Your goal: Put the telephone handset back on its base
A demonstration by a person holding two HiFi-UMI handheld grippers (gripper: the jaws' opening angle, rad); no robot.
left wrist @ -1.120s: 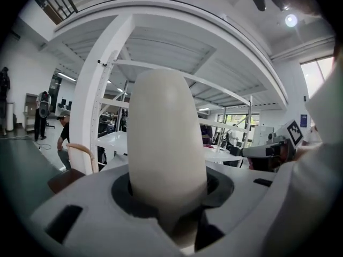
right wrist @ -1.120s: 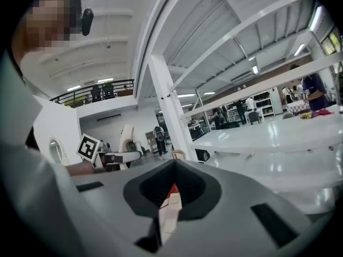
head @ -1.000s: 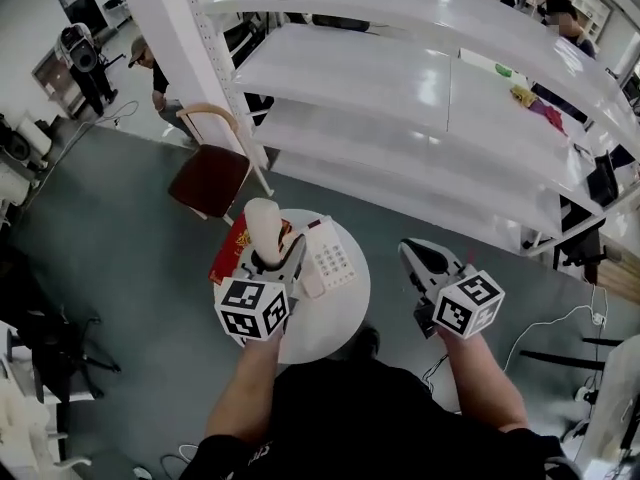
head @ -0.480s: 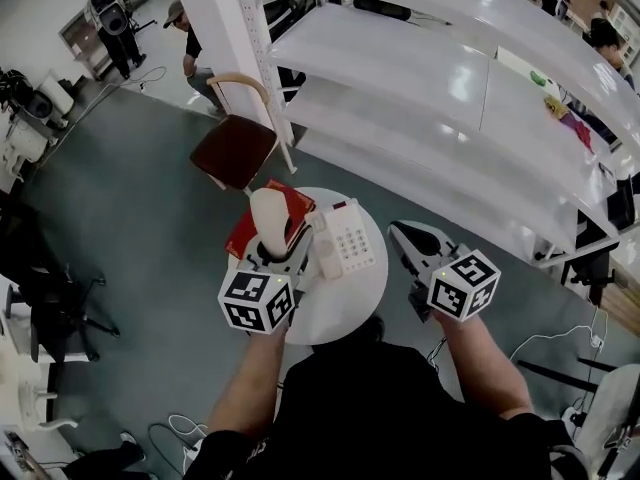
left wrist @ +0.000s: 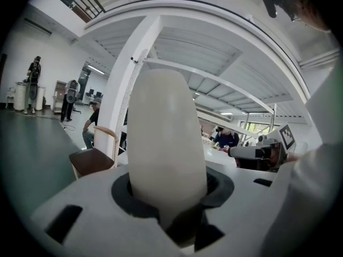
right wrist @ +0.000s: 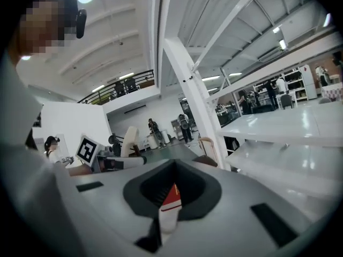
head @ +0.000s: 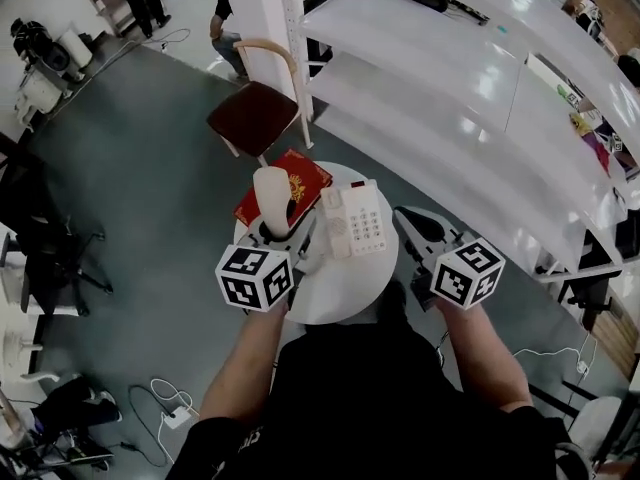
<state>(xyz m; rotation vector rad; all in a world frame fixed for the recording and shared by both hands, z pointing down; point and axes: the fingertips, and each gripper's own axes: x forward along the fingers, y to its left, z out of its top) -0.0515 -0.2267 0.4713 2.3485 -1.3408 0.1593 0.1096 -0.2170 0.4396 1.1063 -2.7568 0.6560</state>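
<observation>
The white telephone handset stands upright in my left gripper, which is shut on its lower end above the left side of the round white table. In the left gripper view the handset fills the middle, pinched between the jaws. The white phone base with its keypad lies on the table just right of the handset, its cradle side nearest it. My right gripper hovers off the table's right edge, jaws shut and empty.
A red book lies on the table's far left, behind the handset. A wooden chair with a dark red seat stands beyond the table. Long white shelves run along the far right. People stand in the far background.
The head view has shifted, so the table sits higher and further right in the frame. The handset stays upright in the left gripper, beside the base. The right gripper has barely moved.
</observation>
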